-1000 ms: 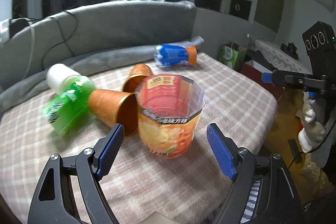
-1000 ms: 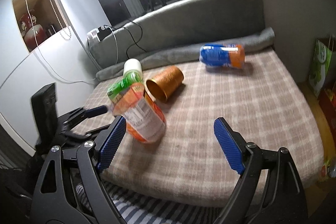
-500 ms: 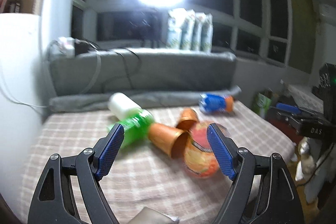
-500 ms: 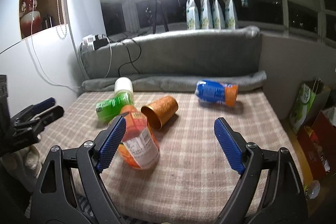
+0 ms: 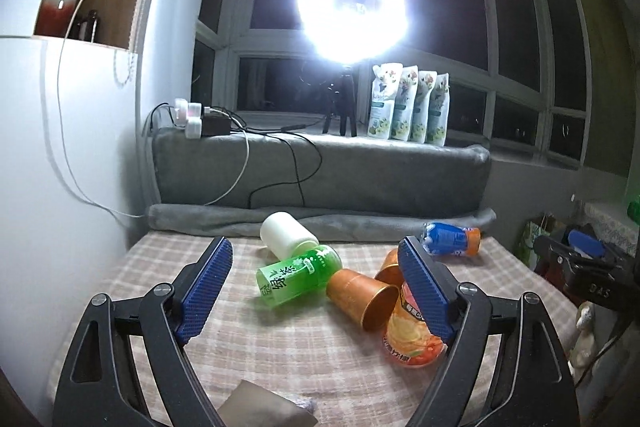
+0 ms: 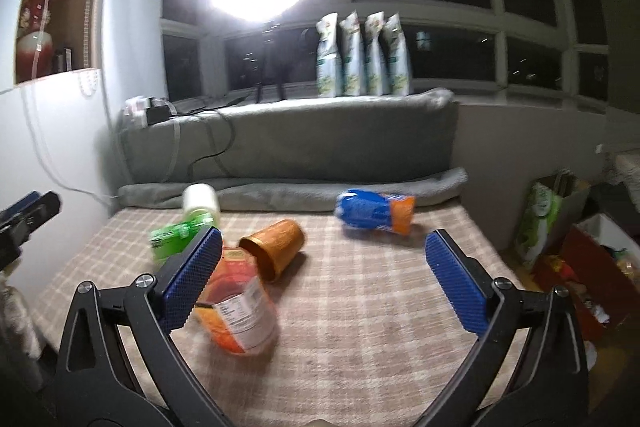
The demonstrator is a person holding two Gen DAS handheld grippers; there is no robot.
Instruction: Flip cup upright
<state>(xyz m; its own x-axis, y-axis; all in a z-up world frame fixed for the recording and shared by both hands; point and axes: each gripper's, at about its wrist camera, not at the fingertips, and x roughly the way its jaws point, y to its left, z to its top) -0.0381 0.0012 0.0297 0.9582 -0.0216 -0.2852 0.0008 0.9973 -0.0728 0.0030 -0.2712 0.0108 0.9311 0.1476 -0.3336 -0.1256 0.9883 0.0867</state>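
Observation:
An orange-red printed noodle cup [image 5: 412,343] stands on the checked tabletop, mouth up; in the right wrist view it [image 6: 236,315] is blurred and looks tilted. Two copper cups [image 5: 362,293] lie on their sides beside it; one shows in the right wrist view [image 6: 274,243]. My left gripper [image 5: 316,291] is open and empty, held back from the cups. My right gripper [image 6: 320,279] is open and empty, above the table's front part. The noodle cup is partly hidden behind a finger in each view.
A green bottle with a white cap [image 5: 296,267] lies on its side left of the cups. A blue and orange bottle [image 6: 374,213] lies at the back right. A grey cushion [image 5: 320,179] backs the table [image 6: 360,307]. Bags and boxes [image 6: 568,227] stand on the floor at right.
Both grippers have pulled back and tilted up from the noodle cup. The cup, close between the left fingers a second ago, now stands farther off on the table.

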